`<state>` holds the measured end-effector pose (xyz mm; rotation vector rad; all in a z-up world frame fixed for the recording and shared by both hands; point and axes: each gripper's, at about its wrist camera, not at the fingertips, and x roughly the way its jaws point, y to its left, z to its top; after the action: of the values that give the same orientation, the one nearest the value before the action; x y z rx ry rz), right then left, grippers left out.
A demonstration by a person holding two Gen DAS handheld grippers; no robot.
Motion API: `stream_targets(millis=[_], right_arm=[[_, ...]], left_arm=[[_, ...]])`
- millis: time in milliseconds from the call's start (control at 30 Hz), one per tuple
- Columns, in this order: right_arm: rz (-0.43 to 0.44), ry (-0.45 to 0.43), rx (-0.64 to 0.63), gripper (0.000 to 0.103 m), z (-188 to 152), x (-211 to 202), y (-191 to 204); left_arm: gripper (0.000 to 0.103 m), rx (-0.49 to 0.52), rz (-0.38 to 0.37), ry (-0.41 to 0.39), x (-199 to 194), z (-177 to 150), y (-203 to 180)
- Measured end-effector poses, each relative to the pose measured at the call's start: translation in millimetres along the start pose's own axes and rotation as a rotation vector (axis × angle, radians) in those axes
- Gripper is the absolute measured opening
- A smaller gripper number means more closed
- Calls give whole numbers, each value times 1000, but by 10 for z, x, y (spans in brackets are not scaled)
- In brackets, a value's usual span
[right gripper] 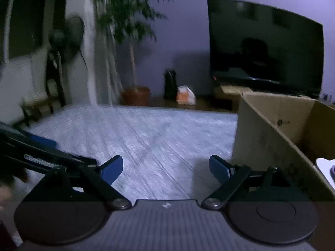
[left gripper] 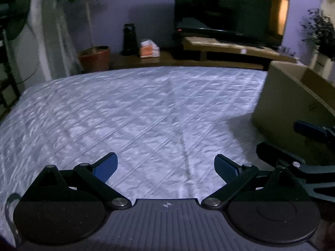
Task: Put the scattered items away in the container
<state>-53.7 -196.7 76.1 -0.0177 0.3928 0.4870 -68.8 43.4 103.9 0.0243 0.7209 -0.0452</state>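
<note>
My left gripper [left gripper: 165,167] is open and empty above a pale patterned bed surface [left gripper: 125,115]. My right gripper [right gripper: 166,168] is open and empty, just left of an open cardboard box [right gripper: 272,125]. The box also shows at the right edge of the left wrist view [left gripper: 289,96]. A white item [right gripper: 326,171] lies inside the box at the far right. The right gripper's arm shows in the left wrist view [left gripper: 309,146]; the left gripper shows at the left of the right wrist view [right gripper: 37,152]. No loose items show on the bed.
A large dark TV [right gripper: 266,48] stands on a low wooden stand [left gripper: 230,48] beyond the bed. A potted tree [right gripper: 134,41], a fan [right gripper: 69,39], a dark appliance [left gripper: 129,39] and an orange-white pack [left gripper: 148,49] stand behind.
</note>
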Motion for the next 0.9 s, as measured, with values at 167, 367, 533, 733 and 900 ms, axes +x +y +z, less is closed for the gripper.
stream_targets(millis=[167, 367, 533, 733, 900], right_arm=[[22, 25, 160, 92, 21, -103, -201], [12, 165, 203, 101, -82, -150, -109], [-36, 230, 213, 102, -104, -166, -26], [-52, 384, 342, 100, -203, -3, -62], [-113, 332, 349, 98, -259, -168, 23]], left_arm=[[103, 9, -51, -18, -49, 97, -84], [103, 65, -76, 14, 35, -21, -132], [103, 80, -69, 38, 66, -89, -96], [103, 124, 16, 46, 141, -155, -138], [103, 115, 6, 43, 103, -157, -113]])
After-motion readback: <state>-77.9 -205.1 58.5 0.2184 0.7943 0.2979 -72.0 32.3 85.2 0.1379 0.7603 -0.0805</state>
